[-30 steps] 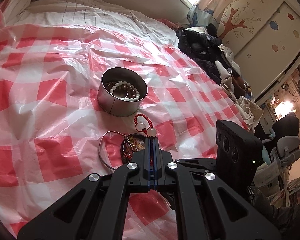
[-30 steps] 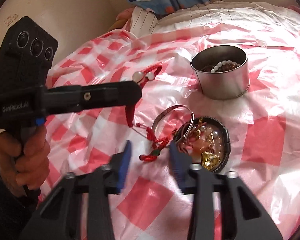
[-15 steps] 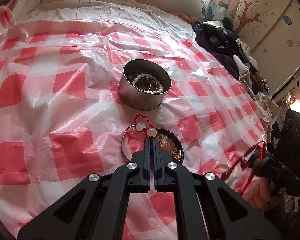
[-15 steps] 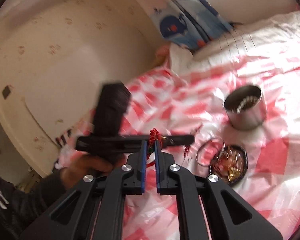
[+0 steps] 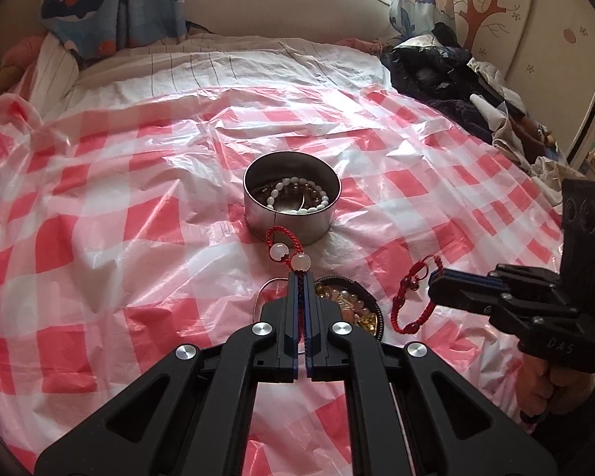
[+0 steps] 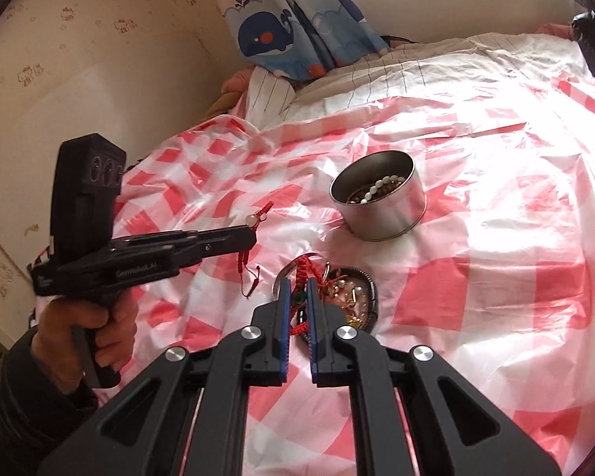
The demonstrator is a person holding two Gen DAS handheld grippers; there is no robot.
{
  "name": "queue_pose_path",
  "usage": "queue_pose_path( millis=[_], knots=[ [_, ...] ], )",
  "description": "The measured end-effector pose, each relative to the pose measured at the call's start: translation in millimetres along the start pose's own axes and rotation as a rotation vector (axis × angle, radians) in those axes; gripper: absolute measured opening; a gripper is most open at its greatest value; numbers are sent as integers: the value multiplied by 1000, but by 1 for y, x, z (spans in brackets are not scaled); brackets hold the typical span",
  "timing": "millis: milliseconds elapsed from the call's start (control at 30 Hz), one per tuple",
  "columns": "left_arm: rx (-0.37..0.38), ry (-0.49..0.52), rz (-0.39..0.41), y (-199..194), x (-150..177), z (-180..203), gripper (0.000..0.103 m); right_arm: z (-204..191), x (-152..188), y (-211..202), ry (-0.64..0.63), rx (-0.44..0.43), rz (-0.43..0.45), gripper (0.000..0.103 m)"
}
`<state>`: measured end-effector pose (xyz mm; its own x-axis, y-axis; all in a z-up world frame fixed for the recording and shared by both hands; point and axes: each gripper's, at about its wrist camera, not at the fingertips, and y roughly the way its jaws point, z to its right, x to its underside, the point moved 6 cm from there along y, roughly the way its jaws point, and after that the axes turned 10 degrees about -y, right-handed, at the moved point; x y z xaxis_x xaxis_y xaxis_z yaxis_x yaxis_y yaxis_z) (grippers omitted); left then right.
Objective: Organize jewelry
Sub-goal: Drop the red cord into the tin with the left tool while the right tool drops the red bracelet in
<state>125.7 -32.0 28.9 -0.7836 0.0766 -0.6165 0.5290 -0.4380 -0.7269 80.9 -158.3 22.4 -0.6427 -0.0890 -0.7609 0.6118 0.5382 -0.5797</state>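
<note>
Since 1 second ago the right gripper [image 6: 297, 297] has gone from spread above the cloth to pinching a red cord bracelet [image 5: 414, 297], and that bracelet now hangs clear of the red-checked cloth [image 5: 99, 206], in the air to the right of the tin. The left gripper [image 5: 298, 281] is unchanged: jaws pressed together on a second red cord, its loop and 2 pale beads [image 5: 289, 256] sticking out past the tips, just in front of the tin wall.

Judgement: 2 cords that lay tangled together near the lid are now separated, 1 per gripper. Either can go into the tin next.

Landmark: round metal tin [image 5: 291, 214], open, upright on the cloth.
- Inside the tin: a white bead string [image 5: 297, 198] and darker beads; room left appears ample.
- In front of the tin, toward the grippers: a shallow dark lid [image 6: 371, 297] holding gold and amber pieces, with a thin silver bangle [image 5: 263, 293] just beside it. Both still to be sorted.
- Far right of the tin: a heap of dark clothes [image 5: 448, 79], well apart.
- Behind the tin: striped bedding [image 5: 218, 67] and a whale-print curtain [image 6: 293, 35].

In the way: nothing stands between either gripper and the tin mouth. Risk noted: the dangling cord tails could catch on the tin rim or on the lid's contents.
</note>
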Motion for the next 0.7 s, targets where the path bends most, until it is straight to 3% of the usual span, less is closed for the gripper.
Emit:
queue_pose_path(
  millis=[133,400,567,700],
  knots=[
    [-69,37,25,1,-1,3,2,5,-11,0,-17,36,32,8],
    [-134,34,67,0,-14,1,2,19,-40,-1,-31,62,82,8],
    [-141,30,105,1,-34,4,2,24,-64,7,-67,69,108,8],
    [-104,9,122,9,-54,8,2,31,-81,18,-91,80,125,9]
  ],
)
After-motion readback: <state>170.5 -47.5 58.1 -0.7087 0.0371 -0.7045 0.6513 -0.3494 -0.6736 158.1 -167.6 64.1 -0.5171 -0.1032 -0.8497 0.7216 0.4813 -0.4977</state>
